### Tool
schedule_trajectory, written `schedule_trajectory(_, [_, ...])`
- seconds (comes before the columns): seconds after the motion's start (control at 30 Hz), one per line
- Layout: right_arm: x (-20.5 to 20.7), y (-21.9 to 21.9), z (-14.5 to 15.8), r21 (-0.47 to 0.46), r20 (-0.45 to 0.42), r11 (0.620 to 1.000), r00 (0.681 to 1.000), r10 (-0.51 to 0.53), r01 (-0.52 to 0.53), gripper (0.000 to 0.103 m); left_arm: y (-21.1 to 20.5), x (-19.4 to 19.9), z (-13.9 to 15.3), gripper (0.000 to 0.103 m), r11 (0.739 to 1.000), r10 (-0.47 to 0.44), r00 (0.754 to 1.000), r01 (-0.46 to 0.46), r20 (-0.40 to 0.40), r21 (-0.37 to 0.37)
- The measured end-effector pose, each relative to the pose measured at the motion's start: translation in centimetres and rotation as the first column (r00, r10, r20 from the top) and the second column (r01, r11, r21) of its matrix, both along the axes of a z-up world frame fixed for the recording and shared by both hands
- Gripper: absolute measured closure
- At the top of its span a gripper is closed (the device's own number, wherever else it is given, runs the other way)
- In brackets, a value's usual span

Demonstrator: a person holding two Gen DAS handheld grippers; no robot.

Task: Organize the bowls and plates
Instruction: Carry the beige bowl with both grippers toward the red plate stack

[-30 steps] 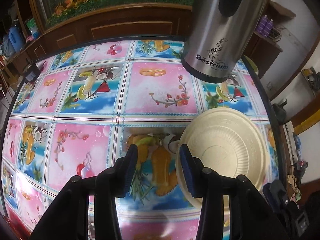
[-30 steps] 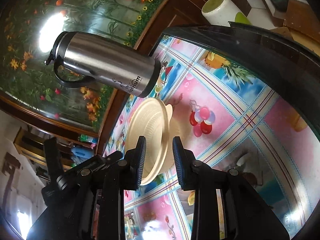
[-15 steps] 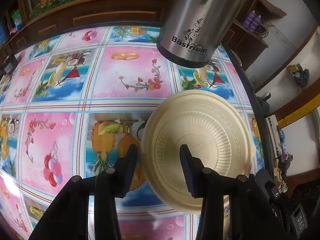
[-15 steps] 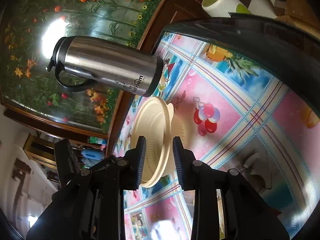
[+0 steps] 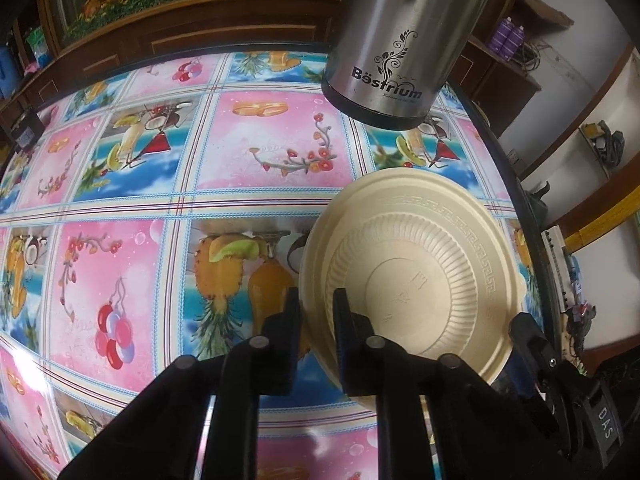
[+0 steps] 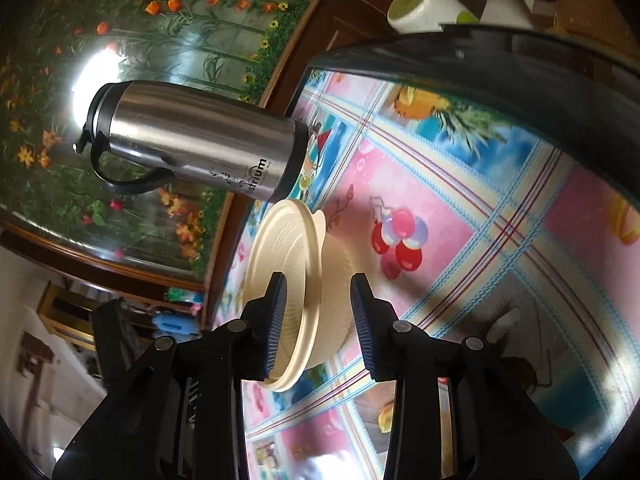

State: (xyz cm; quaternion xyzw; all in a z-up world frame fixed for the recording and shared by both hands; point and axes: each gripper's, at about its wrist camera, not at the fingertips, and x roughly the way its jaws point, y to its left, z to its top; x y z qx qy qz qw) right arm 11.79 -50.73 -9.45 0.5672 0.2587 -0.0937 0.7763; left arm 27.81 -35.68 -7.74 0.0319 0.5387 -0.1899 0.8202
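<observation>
My left tool (image 5: 316, 312) is closing on the near edge of the cream plate (image 5: 420, 280). One finger is under the rim and the other is on top, and the edge sits tight between them with almost no gap left.

The plate lies like a lid on top of a cream bowl (image 6: 336, 280). Both sit on the surface (image 5: 240, 200) with the bright fruit cloth, close to its right edge. A tall silver flask (image 5: 404, 40) stands just behind them.

My right tool (image 6: 318, 316) is partly open. Its fingers reach around the side of the plate and bowl. I cannot tell if they touch yet.

I think the plate is very light and thin, like a throw-away one. It may bend if I squeeze hard, so a soft pinch on the flat rim is best. The rim looks smooth, so it could slip if I tilt it a lot. The bowl looks light too and may slide or come up with the plate. I would lift slowly and keep away from the flask.
</observation>
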Motion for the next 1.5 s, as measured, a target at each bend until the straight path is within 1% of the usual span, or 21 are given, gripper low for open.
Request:
schedule_trajectory(0.07, [0.2, 0.3, 0.0, -0.029, -0.028, 1.000, 1.000, 0.005, -0.006, 0.081, 0.0, -0.2, 0.0, 0.090, 1.000, -0.002, 1.000, 0.002, 0.000, -0.004])
schedule_trajectory(0.1, [0.3, 0.3, -0.1, -0.035, -0.030, 0.999, 1.000, 0.003, -0.004, 0.082, 0.1, -0.2, 0.1, 0.090, 1.000, -0.004, 1.000, 0.004, 0.000, -0.006])
schedule_trajectory(0.2, [0.0, 0.4, 0.0, -0.044, -0.022, 0.999, 1.000, -0.004, 0.003, 0.092, 0.1, -0.7, 0.5, 0.090, 1.000, -0.019, 1.000, 0.019, 0.001, -0.018])
schedule_trajectory(0.27, [-0.1, 0.5, 0.3, -0.061, -0.028, 0.998, 1.000, -0.009, 0.007, 0.095, 0.2, -1.0, 0.7, 0.090, 1.000, -0.023, 1.000, 0.023, 0.001, -0.016])
schedule_trajectory(0.33, [-0.1, 0.4, 0.4, -0.061, -0.029, 0.998, 1.000, -0.006, 0.004, 0.095, 0.5, -1.1, 0.6, 0.089, 1.000, -0.020, 1.000, 0.020, -0.007, -0.022])
schedule_trajectory(0.47, [0.0, 0.4, 0.1, -0.027, -0.017, 1.000, 1.000, 0.013, -0.013, 0.096, 1.5, -1.3, 0.3, 0.089, 0.999, -0.009, 1.000, 0.008, -0.029, -0.039])
schedule_trajectory(0.67, [0.4, 1.2, 0.7, -0.029, -0.002, 0.998, 0.998, 0.062, -0.062, 0.096, 3.6, -1.6, 0.0, 0.088, 0.996, 0.007, 0.998, -0.013, -0.066, -0.087])
schedule_trajectory(0.9, [1.0, 2.4, 0.1, 0.033, 0.008, 0.991, 0.992, 0.130, -0.130, 0.096, 6.9, -3.0, 0.3, 0.087, 0.994, 0.028, 0.998, -0.034, -0.055, -0.104])
schedule_trajectory(1.07, [1.1, 4.5, 0.3, 0.033, -0.005, 0.980, 0.981, 0.196, -0.195, 0.096, 9.7, -4.1, 0.3, 0.087, 0.993, 0.052, 0.997, -0.058, -0.055, -0.102])
schedule_trajectory(1.2, [1.2, 6.4, 0.2, 0.038, -0.040, 0.969, 0.969, 0.245, -0.244, 0.095, 12.3, -5.3, -0.2, 0.086, 0.990, 0.072, 0.993, -0.083, -0.096, -0.113])
schedule_trajectory(1.37, [0.9, 8.7, 0.4, 0.030, -0.059, 0.959, 0.957, 0.284, -0.282, 0.095, 14.8, -7.3, 0.3, 0.085, 0.988, 0.093, 0.991, -0.104, -0.096, -0.111])
schedule_trajectory(1.5, [-0.5, 11.1, 0.5, 0.014, -0.081, 0.951, 0.948, 0.308, -0.308, 0.095, 16.8, -9.3, 0.5, 0.085, 0.989, 0.099, 0.991, -0.109, -0.093, -0.105])
